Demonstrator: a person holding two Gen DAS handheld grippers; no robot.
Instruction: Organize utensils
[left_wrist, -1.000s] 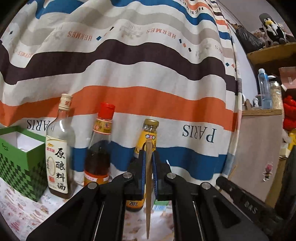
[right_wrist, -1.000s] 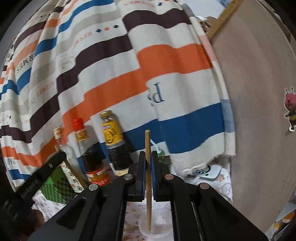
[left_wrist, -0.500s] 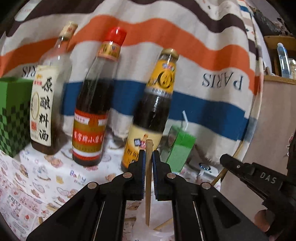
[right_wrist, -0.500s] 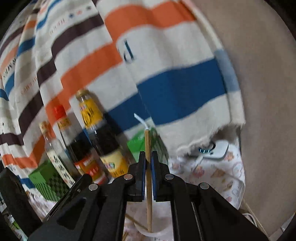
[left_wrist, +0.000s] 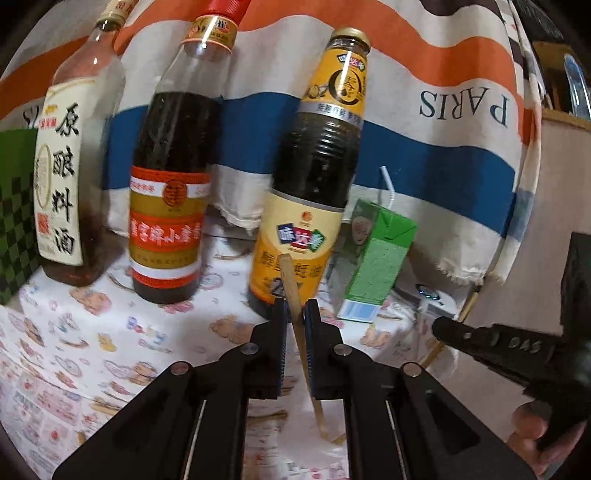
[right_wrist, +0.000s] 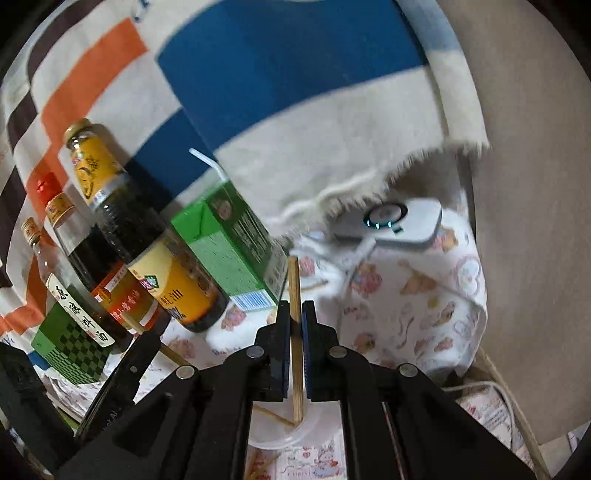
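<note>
Striped cloth behind printed tabletop (left_wrist: 74, 343) | left claw (left_wrist: 294, 314) opening, tilted chopstick (left_wrist: 291, 284) between jaws | right claw (right_wrist: 294, 317) clamped on upright chopstick (right_wrist: 294, 284), tip in white cup (right_wrist: 280, 435) at 6 o'clock

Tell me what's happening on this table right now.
A person is sorting chopsticks with two hand-held grippers. The left hand-held gripper is opening, and the chopstick between its jaws leans loose. The right hand-held gripper is shut on another chopstick, whose lower end reaches into a clear plastic cup. Three sauce bottles and a green drink carton stand behind, on a patterned tablecloth.
</note>
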